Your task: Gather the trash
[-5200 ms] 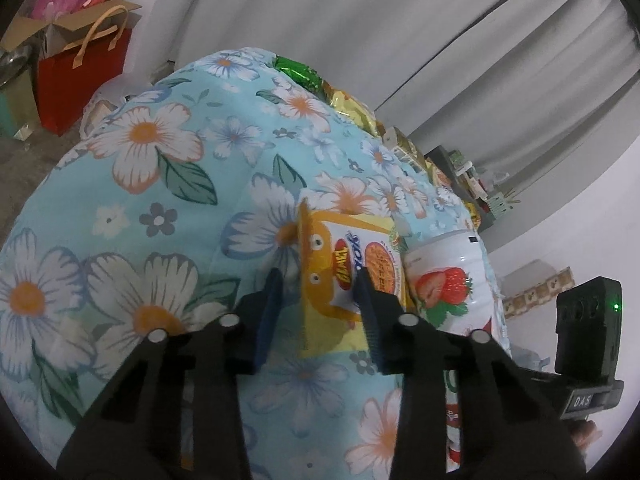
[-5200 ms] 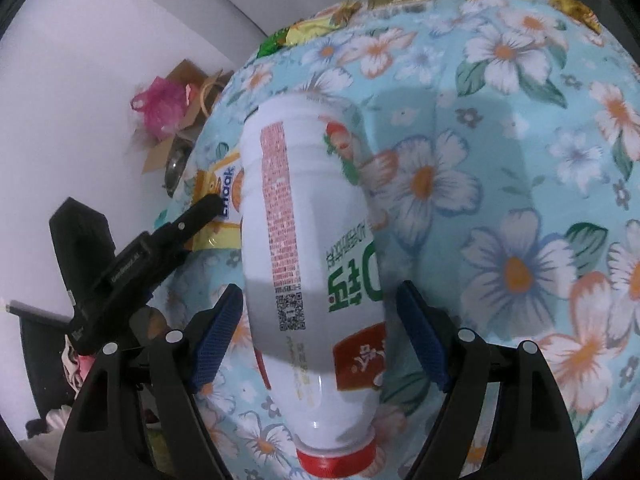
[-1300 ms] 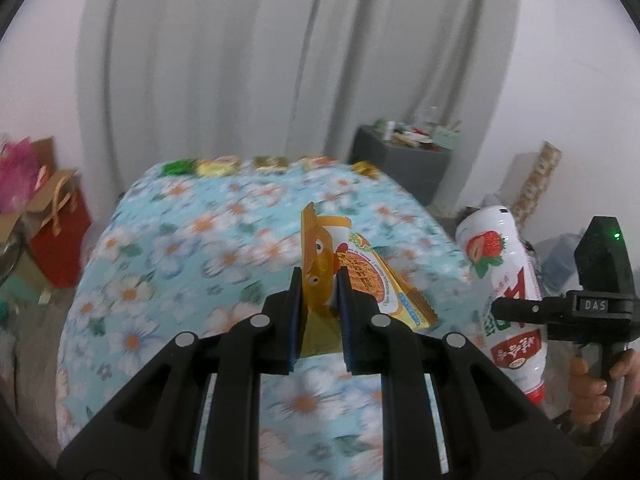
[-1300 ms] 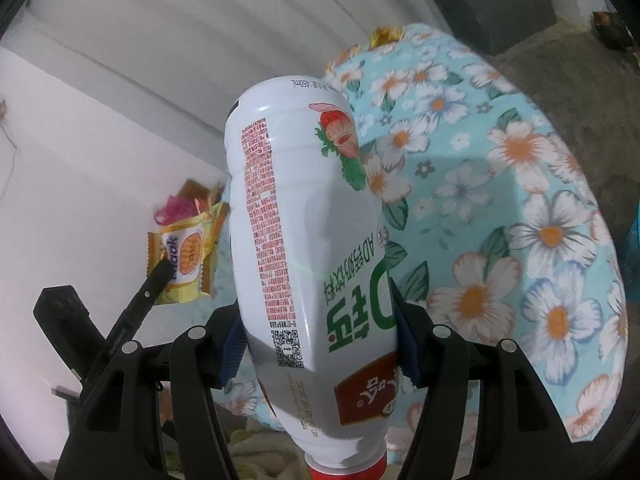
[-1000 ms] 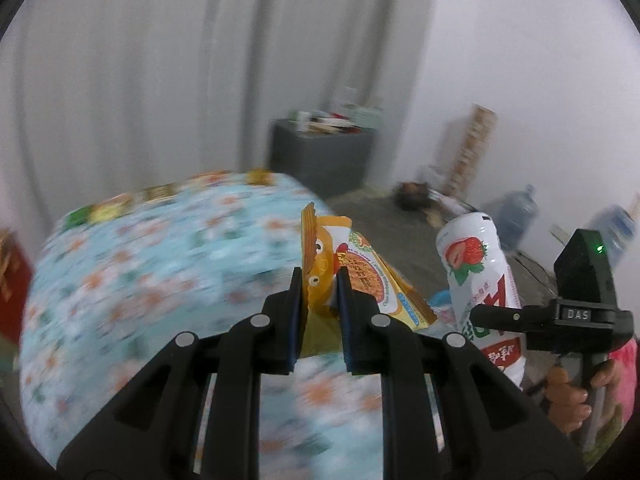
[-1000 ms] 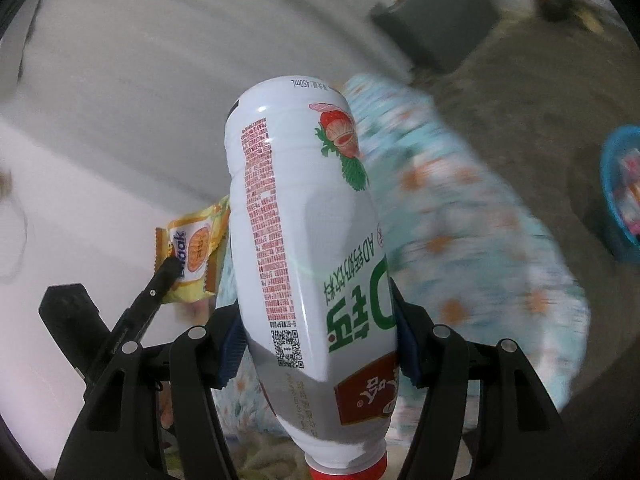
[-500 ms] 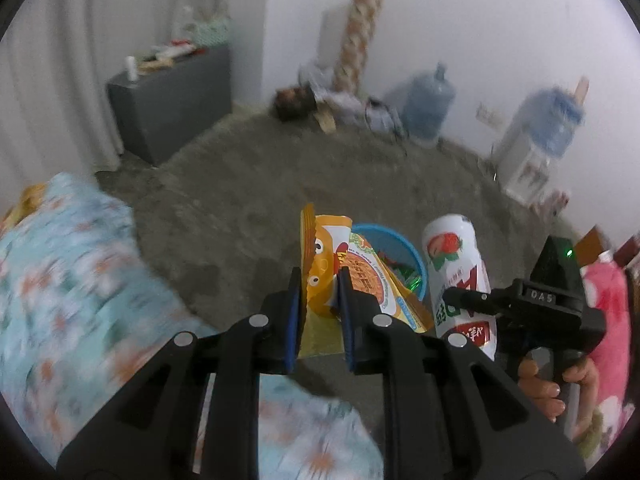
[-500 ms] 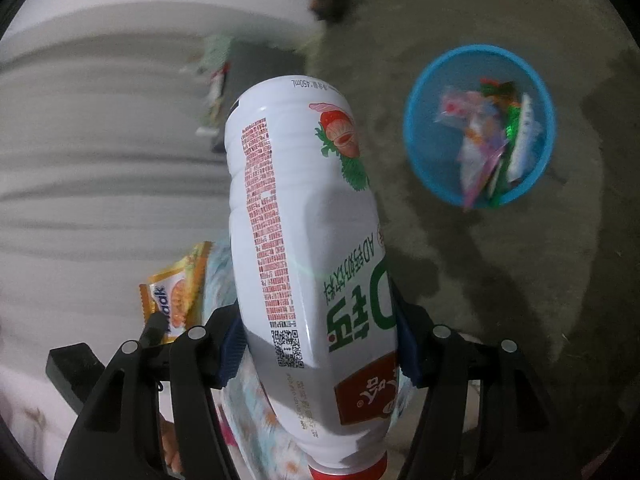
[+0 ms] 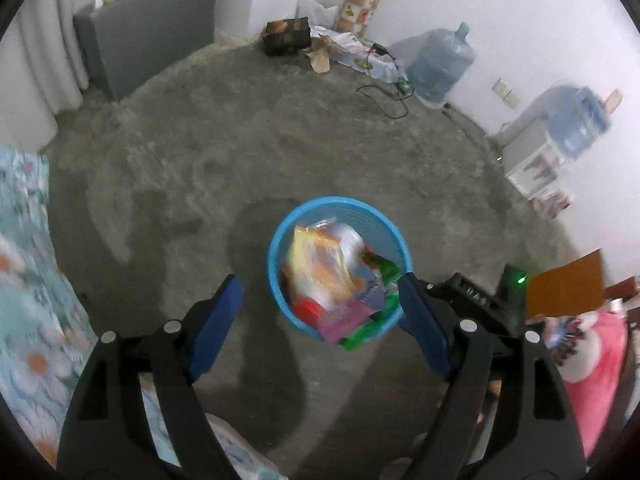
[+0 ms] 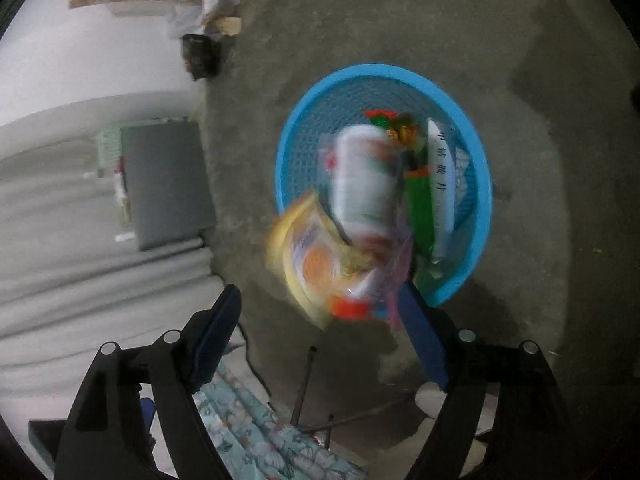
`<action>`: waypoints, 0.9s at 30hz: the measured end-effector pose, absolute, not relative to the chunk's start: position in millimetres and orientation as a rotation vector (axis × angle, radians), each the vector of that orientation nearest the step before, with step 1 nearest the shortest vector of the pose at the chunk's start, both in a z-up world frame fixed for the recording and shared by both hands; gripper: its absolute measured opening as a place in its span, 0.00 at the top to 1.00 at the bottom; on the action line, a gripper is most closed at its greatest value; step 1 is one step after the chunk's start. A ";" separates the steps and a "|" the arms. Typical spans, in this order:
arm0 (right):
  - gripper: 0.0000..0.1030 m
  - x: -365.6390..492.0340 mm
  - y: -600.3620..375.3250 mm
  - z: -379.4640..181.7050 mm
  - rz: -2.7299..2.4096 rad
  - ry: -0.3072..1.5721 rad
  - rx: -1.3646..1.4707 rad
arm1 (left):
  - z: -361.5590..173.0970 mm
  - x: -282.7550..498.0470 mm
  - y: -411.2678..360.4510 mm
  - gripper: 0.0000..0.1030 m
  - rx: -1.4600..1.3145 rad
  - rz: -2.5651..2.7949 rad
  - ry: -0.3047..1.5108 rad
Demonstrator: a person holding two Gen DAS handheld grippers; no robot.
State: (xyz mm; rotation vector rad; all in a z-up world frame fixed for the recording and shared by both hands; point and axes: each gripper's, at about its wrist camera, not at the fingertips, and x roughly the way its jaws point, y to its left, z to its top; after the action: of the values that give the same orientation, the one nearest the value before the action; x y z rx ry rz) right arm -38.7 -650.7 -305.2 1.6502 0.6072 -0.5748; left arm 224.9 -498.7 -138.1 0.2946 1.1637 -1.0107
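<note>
A blue mesh trash basket (image 9: pixel 280 240) stands on the concrete floor, holding several wrappers. My left gripper (image 9: pixel 320 304) is open and empty above it. The yellow snack packet (image 9: pixel 316 264) lies blurred in the basket. In the right wrist view the basket (image 10: pixel 476 148) sits below my open right gripper (image 10: pixel 320 320). The white strawberry drink bottle (image 10: pixel 364 184) and the yellow snack packet (image 10: pixel 308 256) are blurred in mid-fall over the basket's near rim.
The flowered tablecloth (image 9: pixel 24 300) hangs at the left. A grey cabinet (image 9: pixel 148 28) stands by the curtain. Water jugs (image 9: pixel 440 64), a dispenser (image 9: pixel 560 136) and cables lie along the far wall. Bare concrete floor surrounds the basket.
Both grippers swung from the table to over the basket and opened. The snack packet and the bottle left the jaws and are dropping into the basket.
</note>
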 end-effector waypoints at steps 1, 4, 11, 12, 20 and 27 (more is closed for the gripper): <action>0.24 -42.0 -645.3 -303.6 -0.580 0.614 1.628 | -134.3 225.4 -490.6 0.26 0.292 -1.017 1.156; 0.24 -52.5 -636.7 -295.1 -0.567 0.627 1.576 | -113.6 221.1 -464.4 0.26 0.280 -1.044 1.110; 0.24 -67.7 -609.5 -224.3 -0.563 0.659 1.309 | -46.2 199.5 -383.2 0.23 0.214 -1.110 0.978; 0.24 -66.7 -600.6 -204.7 -0.557 0.661 1.242 | -35.5 195.8 -366.0 0.20 0.194 -1.106 0.955; 0.21 -46.5 -488.8 -59.4 -0.422 0.652 0.724 | 35.2 153.5 -223.2 0.11 0.100 -0.854 0.731; 0.06 -46.6 -363.2 25.5 -0.331 0.542 0.403 | 42.8 118.8 -117.1 0.09 0.077 -0.527 0.692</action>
State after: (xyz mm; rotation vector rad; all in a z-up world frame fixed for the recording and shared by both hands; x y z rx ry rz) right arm -46.6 -363.2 25.5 0.4027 0.5423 -0.3312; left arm 118.8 -117.1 42.8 0.0767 0.6922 -0.5271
